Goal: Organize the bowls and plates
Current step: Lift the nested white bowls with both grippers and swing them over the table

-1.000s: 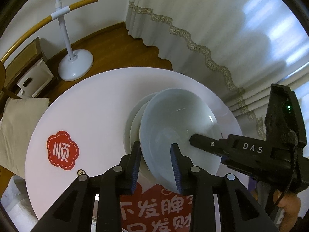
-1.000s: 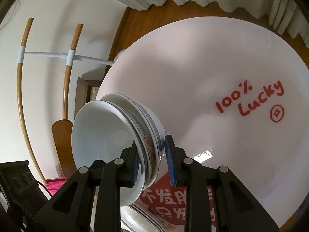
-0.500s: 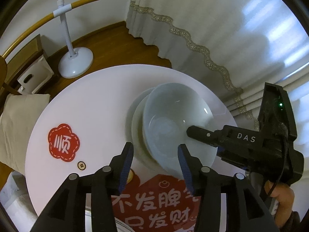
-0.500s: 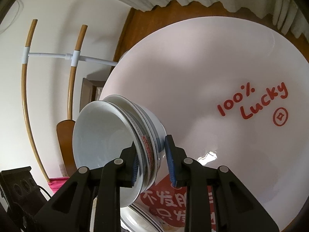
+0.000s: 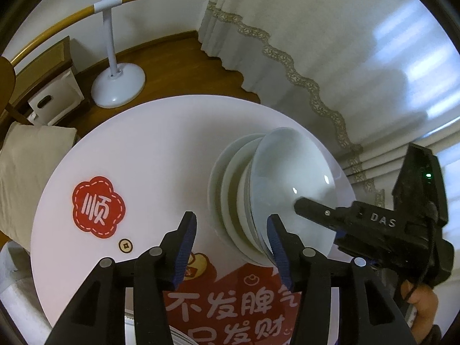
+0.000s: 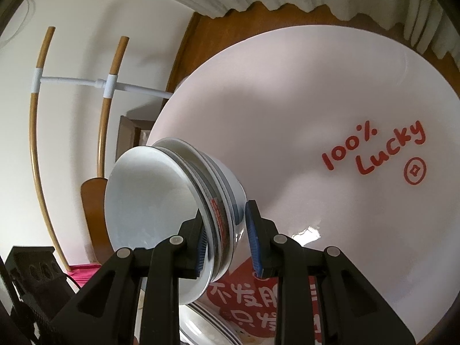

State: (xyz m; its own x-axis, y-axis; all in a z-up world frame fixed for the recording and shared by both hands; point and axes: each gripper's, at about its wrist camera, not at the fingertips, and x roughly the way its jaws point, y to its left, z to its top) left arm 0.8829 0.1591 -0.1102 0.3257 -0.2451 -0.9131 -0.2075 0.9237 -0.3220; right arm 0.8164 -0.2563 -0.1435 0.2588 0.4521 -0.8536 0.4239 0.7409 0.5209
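A nested stack of white bowls stands tilted over the round white table. My right gripper is shut on the rims of the stack, one finger inside the top bowl and the other against the outer bowl. In the left wrist view that gripper reaches in from the right. My left gripper sits in front of the stack with its jaws opening. The stack's near edge lies between them, close to the right finger, and the pads do not press on it.
A striped-rim plate lies at the table's near edge on a red printed decal. Beyond the table are a white stand base, a curtain, a cushioned seat and wooden floor. A person's hand holds the right gripper.
My left gripper has let go of the top bowl's rim, spread its jaws and drawn back a little. The right gripper has kept its hold on the stack.
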